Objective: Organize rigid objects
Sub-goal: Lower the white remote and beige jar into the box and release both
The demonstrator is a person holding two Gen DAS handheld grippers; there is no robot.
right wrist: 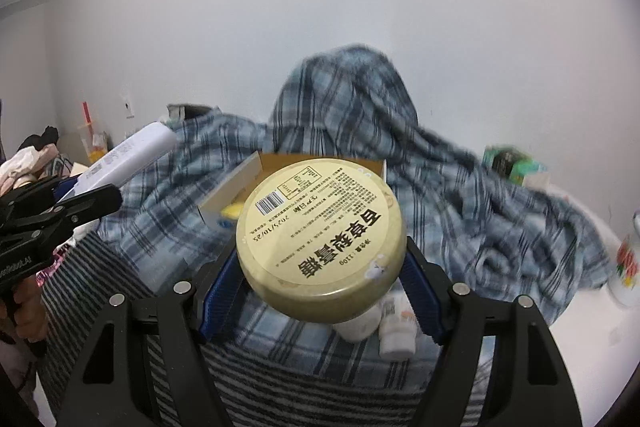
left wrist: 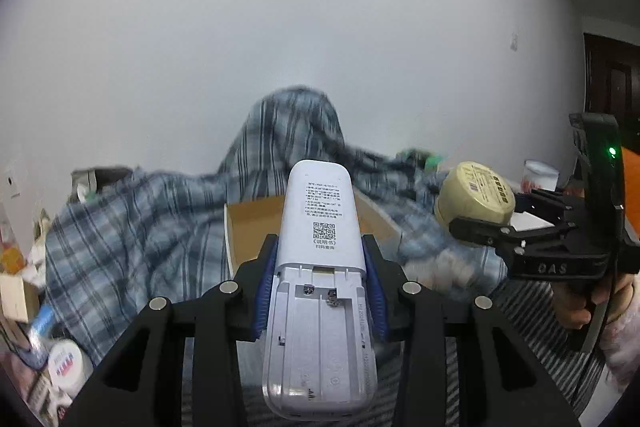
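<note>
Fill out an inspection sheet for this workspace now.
Surface: plaid cloth draped over it, striped cloth in front.
Job's things: white remote, back up, battery cover off; round cream tin; open cardboard box behind.
Clutter: two white bottles on the cloth; jars and cartons at both edges.
Grippers: left gripper shut on the remote; right gripper shut on the tin.
Cables: nothing seen.
Surroundings: plain white wall, dark door.

The left gripper was clamped on a white remote control, its blue pads pressing both sides. The right gripper gripped a round tin by its rim. A hand held the right gripper's handle, both tools tilted slightly downward.
</note>
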